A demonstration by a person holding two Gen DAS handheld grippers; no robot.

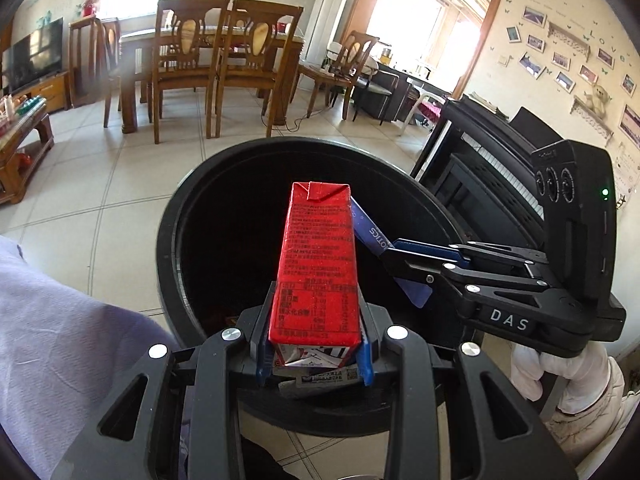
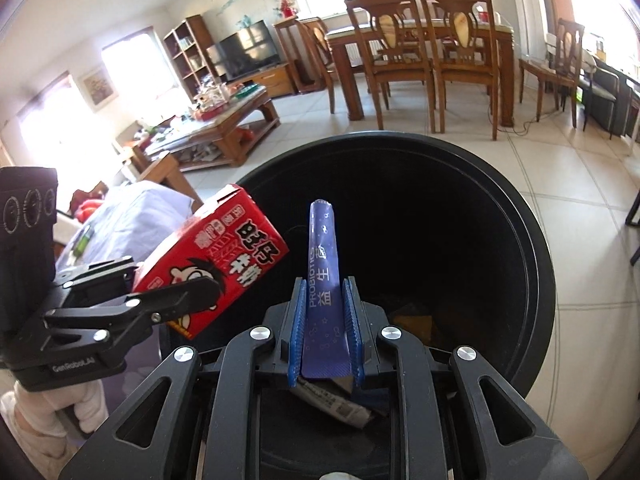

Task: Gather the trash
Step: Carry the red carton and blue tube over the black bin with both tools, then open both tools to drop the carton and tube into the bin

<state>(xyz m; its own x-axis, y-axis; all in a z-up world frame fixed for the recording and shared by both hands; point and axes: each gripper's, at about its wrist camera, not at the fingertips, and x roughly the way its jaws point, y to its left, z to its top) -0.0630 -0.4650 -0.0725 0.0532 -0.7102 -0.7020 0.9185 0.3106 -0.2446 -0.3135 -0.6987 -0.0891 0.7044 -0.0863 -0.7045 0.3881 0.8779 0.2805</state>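
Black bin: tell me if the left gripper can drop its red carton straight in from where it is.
Probably yes. The left gripper holds the red carton over the black bin, whose mouth gapes open below. The right gripper, holding a blue sachet, sits alongside, not underneath.

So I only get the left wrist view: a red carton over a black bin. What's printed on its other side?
Observer: A cartoon face and big Chinese characters on the carton.
Operator: And that blue strip beside it?
Observer: A sachet reading PROBIOTICS, clamped upright in the right tongs.
Operator: Anything in the bin already?
Observer: Yes, the right view shows brownish scraps low inside the bin; I can't tell what they are.
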